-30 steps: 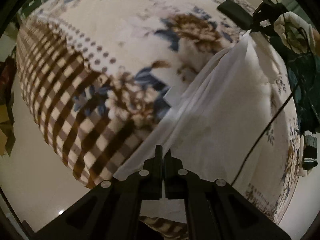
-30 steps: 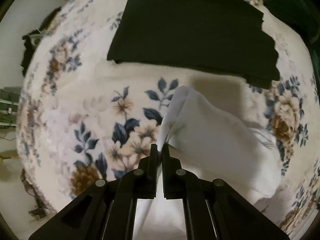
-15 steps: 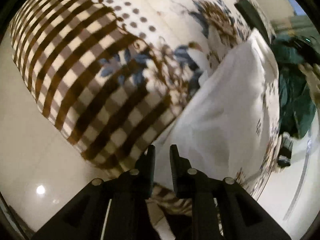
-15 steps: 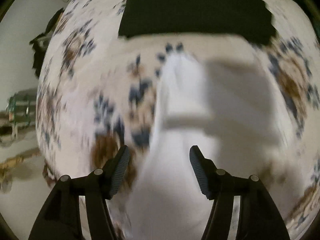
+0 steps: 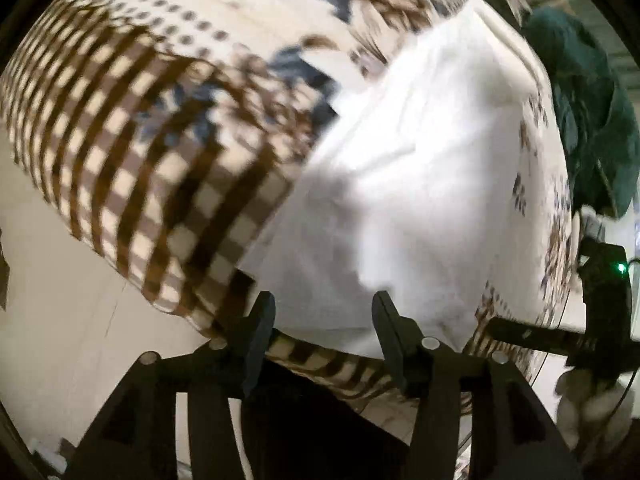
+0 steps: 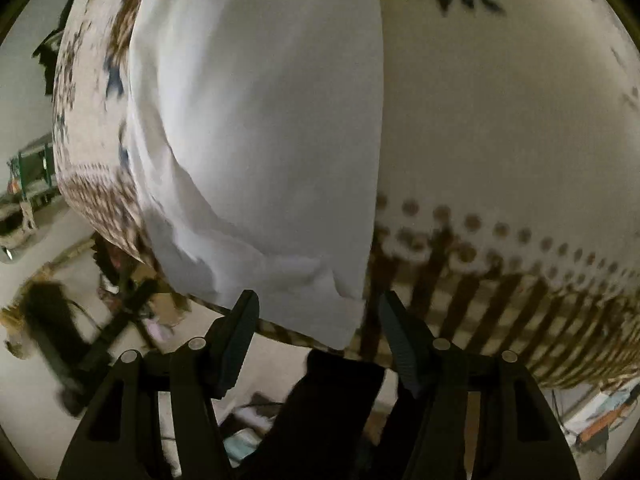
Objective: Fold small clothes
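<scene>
White garment [image 5: 420,184] lies folded on the flowered cloth [image 6: 500,112] covering the bench, its hem hanging just over the checked near edge. Left gripper [image 5: 323,322] has just been opening; its fingers stand apart above the hem, pinching nothing. Right gripper [image 6: 318,326] fingers are spread too, the garment's corner between them, unpinched. Bare floor [image 5: 60,340] lies past the edge.

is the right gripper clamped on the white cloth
No, the right gripper stands open, its fingers spread either side of the white cloth edge without pressing on it.
</scene>
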Available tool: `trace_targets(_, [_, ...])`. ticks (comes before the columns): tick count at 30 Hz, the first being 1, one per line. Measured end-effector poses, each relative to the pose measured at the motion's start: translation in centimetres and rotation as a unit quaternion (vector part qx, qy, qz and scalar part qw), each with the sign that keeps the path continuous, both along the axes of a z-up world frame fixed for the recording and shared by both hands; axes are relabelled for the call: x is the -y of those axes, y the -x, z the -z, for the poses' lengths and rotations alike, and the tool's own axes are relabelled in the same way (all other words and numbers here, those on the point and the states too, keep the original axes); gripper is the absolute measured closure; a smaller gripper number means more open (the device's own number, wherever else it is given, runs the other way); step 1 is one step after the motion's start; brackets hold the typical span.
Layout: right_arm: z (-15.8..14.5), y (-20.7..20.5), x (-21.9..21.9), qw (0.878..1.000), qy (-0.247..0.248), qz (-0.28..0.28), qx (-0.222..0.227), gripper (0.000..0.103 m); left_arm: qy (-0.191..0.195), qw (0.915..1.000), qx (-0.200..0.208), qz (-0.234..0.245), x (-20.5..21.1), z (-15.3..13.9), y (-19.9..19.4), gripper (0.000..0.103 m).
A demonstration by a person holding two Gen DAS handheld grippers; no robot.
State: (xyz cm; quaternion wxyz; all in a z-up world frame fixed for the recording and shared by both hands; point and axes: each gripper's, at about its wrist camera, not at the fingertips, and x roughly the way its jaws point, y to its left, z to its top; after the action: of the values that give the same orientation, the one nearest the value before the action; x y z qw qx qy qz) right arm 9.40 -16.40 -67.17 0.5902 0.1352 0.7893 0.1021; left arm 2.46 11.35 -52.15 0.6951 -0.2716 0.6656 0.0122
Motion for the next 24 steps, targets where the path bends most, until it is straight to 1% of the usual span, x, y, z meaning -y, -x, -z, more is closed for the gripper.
trace_targets(2, [0.7,2.0,-0.8,1.000,-0.001,-0.022,0.022,0.039,-0.013,0.9997,-0.010,0.016,0.9,0.7,-0.6,0.055])
trace_targets(3, [1.1,2.5,-1.2,0.999,0.004,-0.027,0.030,0.042,-0.015,0.9996,-0.013,0.022,1.3,1.1,-0.9,0.055])
trace_targets(4, [1.5,3.1,-1.5,0.999,0.000,-0.027,0.038,0.068,-0.017,0.9992,-0.019,0.030,1.8,1.7,-1.3,0.055])
trace_targets(5, [1.9,3.8,-1.6,0.999,0.006,-0.025,0.046,0.102,-0.022,0.9989,-0.023,0.035,2.0,2.1,-1.5,0.055])
trace_targets(6, [2.2,3.8,-2.0,0.998,0.018,-0.028,0.054,0.102,-0.023,0.9987,-0.023,0.039,2.2,2.4,-1.5,0.055])
trace_targets(8, [1.4,5.3,-2.5,0.994,0.035,-0.033,0.094,0.102,-0.025,0.9988,-0.019,0.037,2.2,2.5,-1.3,0.055])
trace_targets(9, [0.9,6.3,-2.8,0.992,0.043,-0.041,0.109,0.102,-0.021,0.9989,-0.019,0.036,2.1,2.6,-1.2,0.058])
trace_targets(11, [-0.1,8.6,-3.4,0.989,0.056,-0.050,0.126,0.103,-0.009,0.9988,-0.021,0.044,1.4,2.9,-0.4,0.058])
trace_targets(13, [0.0,10.7,-3.9,0.987,0.066,-0.064,0.128,0.103,-0.003,0.9982,-0.027,0.053,0.4,2.9,0.2,0.058])
trace_targets(14, [0.4,12.0,-4.2,0.987,0.073,-0.076,0.125,0.103,-0.006,0.9979,-0.030,0.057,-0.1,3.0,0.4,0.058])
trace_targets(16, [0.9,12.8,-3.5,0.990,0.068,-0.069,0.105,0.103,0.000,0.9977,-0.030,0.061,-1.3,2.7,0.8,0.058])
trace_targets(17, [1.1,13.3,-2.6,0.995,0.044,-0.030,0.088,0.103,0.005,0.9977,-0.030,0.060,-1.8,2.4,0.9,0.058])
trace_targets(19, [1.3,13.5,-0.9,0.996,0.005,0.040,0.074,0.102,0.012,0.9972,-0.019,0.072,-2.0,1.2,1.1,0.057])
trace_targets(21, [1.0,13.3,1.5,0.990,-0.041,0.126,0.057,0.101,0.011,0.9948,-0.005,0.101,-1.2,0.2,0.6,0.056])
trace_targets(22, [1.0,13.2,2.8,0.980,-0.060,0.183,0.049,0.096,0.025,0.9939,-0.007,0.107,-0.7,0.2,0.3,0.056])
trace_targets(23, [1.1,13.2,3.9,0.969,-0.080,0.232,0.040,0.082,0.039,0.9933,-0.014,0.108,0.0,0.5,-0.1,0.056])
trace_targets(24, [1.2,13.0,4.7,0.960,-0.090,0.262,0.036,0.074,0.038,0.9929,-0.019,0.111,0.7,0.8,-0.4,0.056])
